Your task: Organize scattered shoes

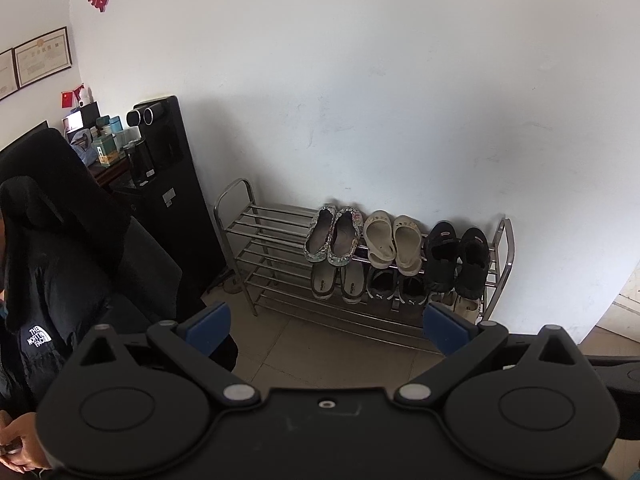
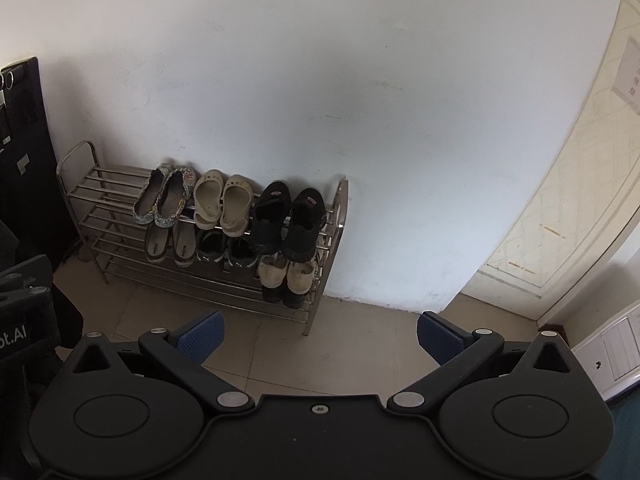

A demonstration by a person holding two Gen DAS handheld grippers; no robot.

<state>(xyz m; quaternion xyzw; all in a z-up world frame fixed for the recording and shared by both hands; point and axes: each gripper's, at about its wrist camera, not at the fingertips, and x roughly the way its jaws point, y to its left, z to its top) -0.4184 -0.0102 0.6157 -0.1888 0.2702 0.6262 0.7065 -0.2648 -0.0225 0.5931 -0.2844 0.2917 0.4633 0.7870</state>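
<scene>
A steel shoe rack [image 1: 256, 236] [image 2: 100, 196] stands against the white wall. Its top shelf holds patterned flats [image 1: 332, 236] [image 2: 164, 196], cream clogs [image 1: 394, 240] [image 2: 222, 204] and black shoes [image 1: 456, 258] [image 2: 286, 222]. On the shelf below are grey-soled shoes [image 1: 338, 282] [image 2: 168, 242], dark sneakers [image 1: 396, 286] [image 2: 226, 250] and cream shoes [image 2: 286, 276]. A dark pair [image 2: 286, 298] rests on the bottom shelf. My left gripper [image 1: 326, 326] and right gripper [image 2: 320, 336] both hang open above the floor, well short of the rack, with nothing between their fingers.
A black cabinet [image 1: 176, 184] stands left of the rack, beside a cluttered desk [image 1: 108, 152]. A person in a black jacket [image 1: 60, 280] is at the left. A cream door [image 2: 560, 208] lies right of the rack. Beige floor tiles [image 2: 320, 344] spread in front.
</scene>
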